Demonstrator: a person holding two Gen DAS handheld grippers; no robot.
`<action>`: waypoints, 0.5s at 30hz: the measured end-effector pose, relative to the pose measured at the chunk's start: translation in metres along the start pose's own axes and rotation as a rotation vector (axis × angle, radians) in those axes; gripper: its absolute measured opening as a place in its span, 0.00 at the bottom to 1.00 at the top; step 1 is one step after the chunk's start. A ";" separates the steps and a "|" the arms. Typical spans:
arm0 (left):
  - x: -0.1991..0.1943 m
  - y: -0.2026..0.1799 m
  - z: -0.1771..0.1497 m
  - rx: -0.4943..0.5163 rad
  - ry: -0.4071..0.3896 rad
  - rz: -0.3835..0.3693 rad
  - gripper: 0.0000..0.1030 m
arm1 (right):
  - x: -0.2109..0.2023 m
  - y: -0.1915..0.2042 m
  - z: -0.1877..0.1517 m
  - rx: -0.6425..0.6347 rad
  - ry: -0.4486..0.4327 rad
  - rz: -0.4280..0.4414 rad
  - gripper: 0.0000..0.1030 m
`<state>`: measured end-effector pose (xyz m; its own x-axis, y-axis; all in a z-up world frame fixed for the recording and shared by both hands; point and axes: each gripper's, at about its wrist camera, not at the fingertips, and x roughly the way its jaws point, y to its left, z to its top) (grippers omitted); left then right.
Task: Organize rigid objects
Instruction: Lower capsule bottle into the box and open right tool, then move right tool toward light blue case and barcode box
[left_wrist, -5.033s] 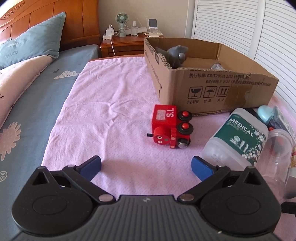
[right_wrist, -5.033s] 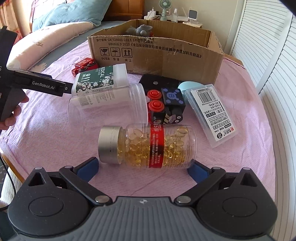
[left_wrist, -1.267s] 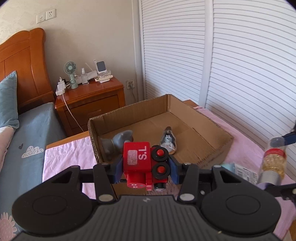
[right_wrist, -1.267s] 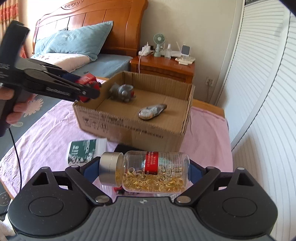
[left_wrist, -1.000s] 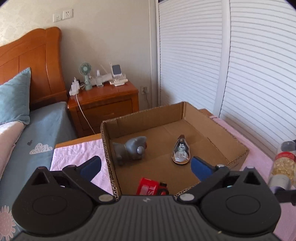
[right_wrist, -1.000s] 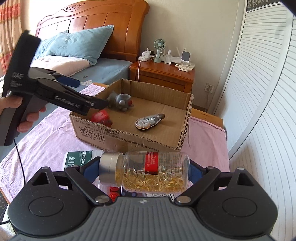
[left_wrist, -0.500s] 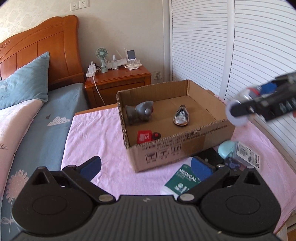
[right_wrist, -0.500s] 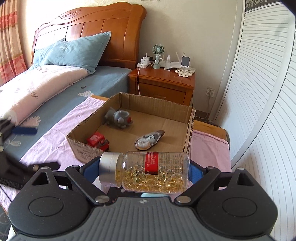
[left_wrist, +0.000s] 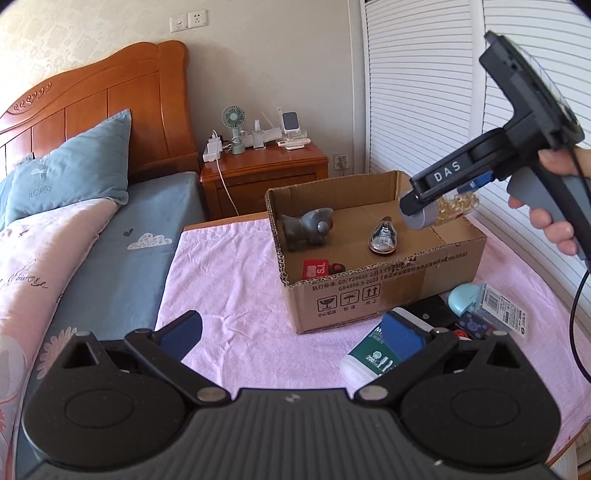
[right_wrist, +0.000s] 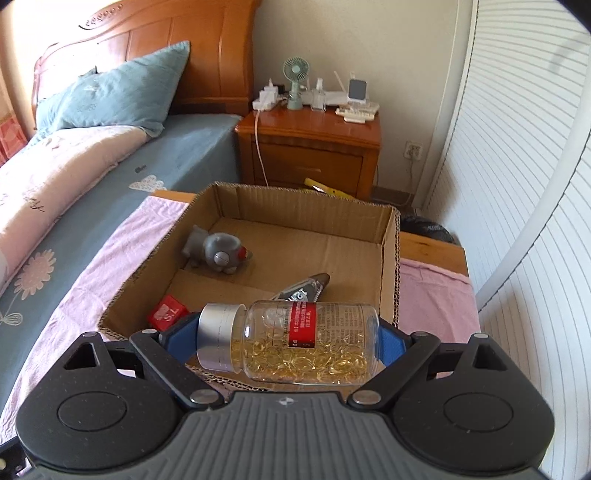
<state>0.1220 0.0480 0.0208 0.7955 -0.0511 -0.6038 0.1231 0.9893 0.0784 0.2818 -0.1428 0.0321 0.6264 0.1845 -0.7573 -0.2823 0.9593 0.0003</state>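
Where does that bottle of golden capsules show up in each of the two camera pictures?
Left wrist view: the bottle is right of centre, up in the air over the box's right end, clamped in the right gripper.
Right wrist view: the bottle is at lower centre, lying crosswise between the right gripper's blue fingers.
Shared landmark: the cardboard box with the grey toy inside.

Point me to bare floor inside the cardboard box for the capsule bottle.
Free: the cardboard box floor along the far wall and right side, behind the grey elephant toy and beyond the clear teardrop-shaped item. Crowded: near-left corner, with the red toy train. The right claw holds the capsule bottle at the near rim.
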 end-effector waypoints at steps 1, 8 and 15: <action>0.001 0.001 -0.001 -0.003 0.002 0.002 0.99 | 0.005 0.000 0.000 0.005 0.010 -0.004 0.93; 0.010 0.005 -0.006 -0.018 0.034 -0.013 0.99 | 0.023 -0.002 -0.003 0.035 0.062 -0.003 0.94; 0.010 0.006 -0.008 -0.029 0.047 -0.015 0.99 | 0.003 0.000 -0.007 0.029 0.001 0.001 1.00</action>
<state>0.1257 0.0547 0.0091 0.7646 -0.0606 -0.6416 0.1174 0.9920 0.0462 0.2787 -0.1435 0.0255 0.6255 0.1853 -0.7579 -0.2620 0.9649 0.0197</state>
